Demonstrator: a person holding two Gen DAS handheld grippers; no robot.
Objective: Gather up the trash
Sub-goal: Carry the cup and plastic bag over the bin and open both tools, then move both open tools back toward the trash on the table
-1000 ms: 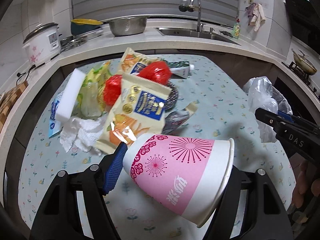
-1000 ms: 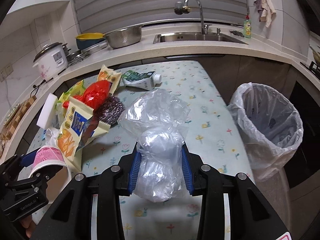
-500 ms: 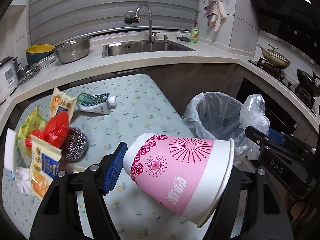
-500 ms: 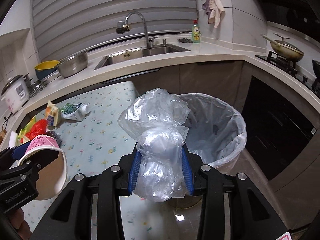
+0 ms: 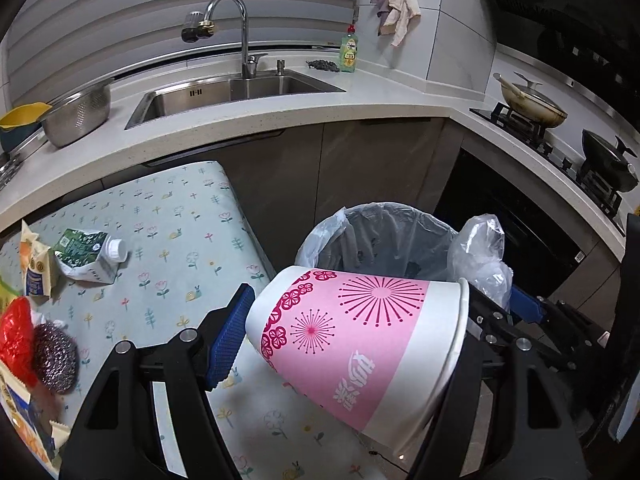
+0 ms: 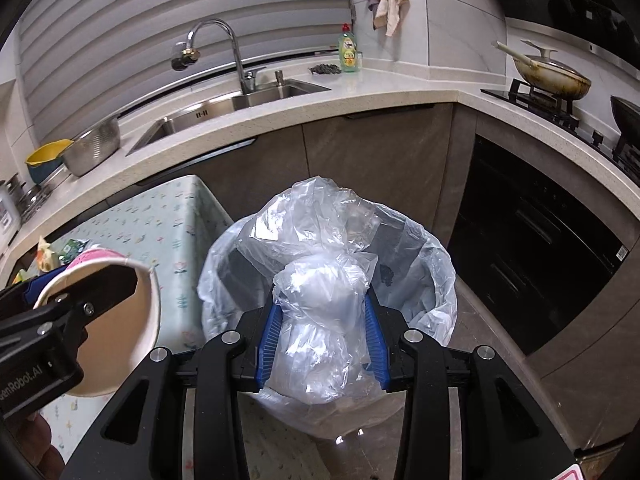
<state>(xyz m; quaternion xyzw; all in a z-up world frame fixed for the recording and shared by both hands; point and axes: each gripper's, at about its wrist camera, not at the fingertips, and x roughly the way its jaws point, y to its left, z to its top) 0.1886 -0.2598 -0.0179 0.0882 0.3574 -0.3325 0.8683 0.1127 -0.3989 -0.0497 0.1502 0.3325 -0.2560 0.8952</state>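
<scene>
My left gripper is shut on a pink and white paper cup, held on its side near the table's right edge, just short of the bin. The cup also shows in the right wrist view. My right gripper is shut on a crumpled clear plastic bag and holds it over the open mouth of the bin, which has a clear liner. The plastic bag also shows in the left wrist view.
The floral table still bears a green carton, a steel scourer, red plastic and snack wrappers. Behind are the counter with a sink, cabinets and an oven to the right.
Both grippers have swung right from the trash pile on the table to the bin, each carrying its load. The plastic bag now hangs over the bin's mouth.
</scene>
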